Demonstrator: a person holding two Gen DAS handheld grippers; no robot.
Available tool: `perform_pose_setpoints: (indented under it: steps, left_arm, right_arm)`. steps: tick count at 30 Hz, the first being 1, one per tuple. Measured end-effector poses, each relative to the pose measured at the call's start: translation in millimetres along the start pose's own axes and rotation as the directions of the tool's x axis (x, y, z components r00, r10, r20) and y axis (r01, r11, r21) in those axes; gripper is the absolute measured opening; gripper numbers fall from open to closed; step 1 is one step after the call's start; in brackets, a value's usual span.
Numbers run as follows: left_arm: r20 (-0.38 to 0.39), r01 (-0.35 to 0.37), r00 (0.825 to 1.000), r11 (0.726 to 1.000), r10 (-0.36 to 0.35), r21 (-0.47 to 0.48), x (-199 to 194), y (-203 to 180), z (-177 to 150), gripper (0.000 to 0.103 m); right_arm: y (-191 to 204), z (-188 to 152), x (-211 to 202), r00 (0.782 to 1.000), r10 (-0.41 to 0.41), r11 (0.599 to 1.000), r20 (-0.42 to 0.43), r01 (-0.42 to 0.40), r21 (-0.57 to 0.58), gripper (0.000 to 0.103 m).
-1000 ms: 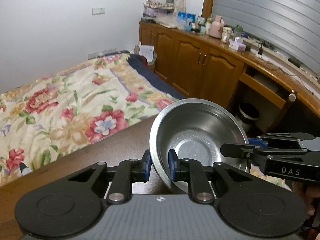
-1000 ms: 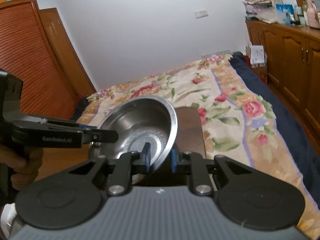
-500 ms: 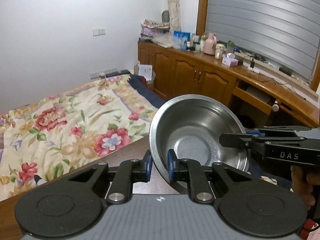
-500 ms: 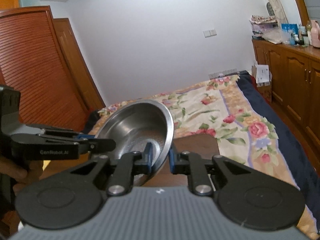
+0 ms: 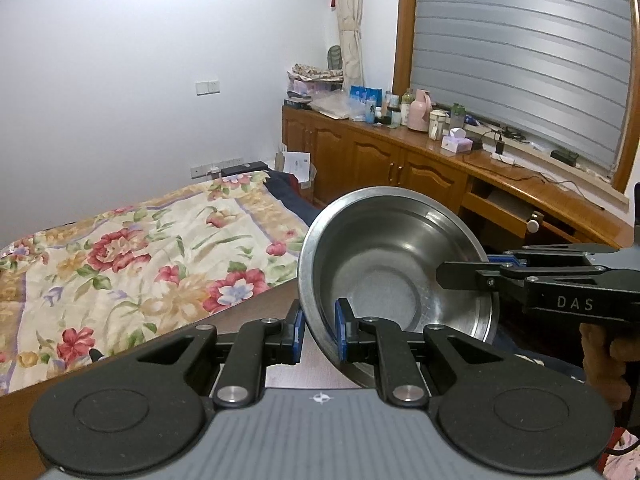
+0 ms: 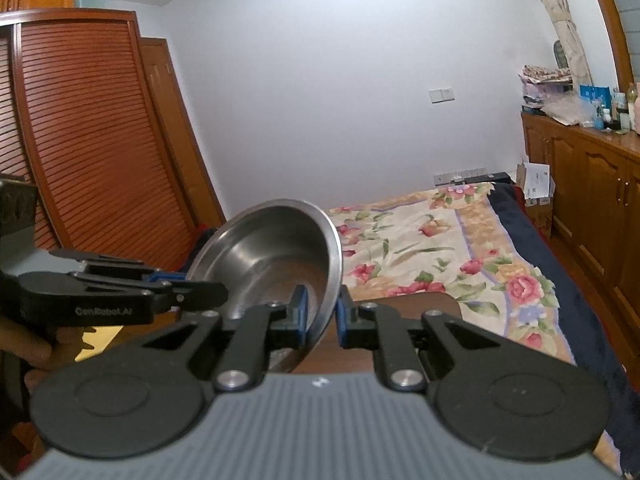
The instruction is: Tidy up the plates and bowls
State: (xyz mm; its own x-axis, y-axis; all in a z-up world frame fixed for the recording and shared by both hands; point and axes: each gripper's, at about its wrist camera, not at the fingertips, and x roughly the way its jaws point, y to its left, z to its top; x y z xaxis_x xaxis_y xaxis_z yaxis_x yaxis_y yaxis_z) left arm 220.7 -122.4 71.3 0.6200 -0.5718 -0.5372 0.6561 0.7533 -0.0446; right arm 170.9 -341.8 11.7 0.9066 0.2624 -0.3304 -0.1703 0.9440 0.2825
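Note:
A stainless steel bowl (image 5: 392, 276) is held in the air between both grippers, tilted with its inside facing me. My left gripper (image 5: 319, 330) is shut on its left rim. My right gripper (image 6: 322, 316) is shut on the opposite rim; it shows in the left wrist view (image 5: 464, 274) at the bowl's right edge. The bowl also shows in the right wrist view (image 6: 268, 256), with my left gripper (image 6: 200, 290) at its left rim. No plates are in view.
A dark wooden table (image 6: 400, 316) lies just below the bowl. Beyond it is a bed with a floral cover (image 5: 132, 256). Wooden cabinets with bottles and boxes (image 5: 400, 148) run along the right wall. A slatted wardrobe (image 6: 80, 140) stands at the left.
Both grippers have lifted the bowl higher above the table, and both views have tilted upward. The grips on the two rims are unchanged.

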Motion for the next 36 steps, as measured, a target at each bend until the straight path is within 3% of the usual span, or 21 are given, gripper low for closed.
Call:
perform_pose_setpoints:
  steps: [13,22,36]
  left_arm:
    - [-0.020,-0.021,1.000,1.000,0.021,-0.013,-33,6,-34,0.018]
    - [-0.057,-0.007,0.998,0.997,0.003,-0.079,-39,12,-78,0.018]
    - [-0.085,0.024,0.996,0.991,-0.036,-0.134,-45,5,-120,0.018]
  right_arm:
    - [31,-22,-8,0.999,0.033,0.999,-0.040,-0.034,-0.034,0.016]
    - [43,-50,-7,0.994,0.049,0.998,-0.098,-0.052,-0.030,0.016]
    - [56,-90,-7,0.981,0.055,0.998,-0.189,-0.059,-0.019,0.016]
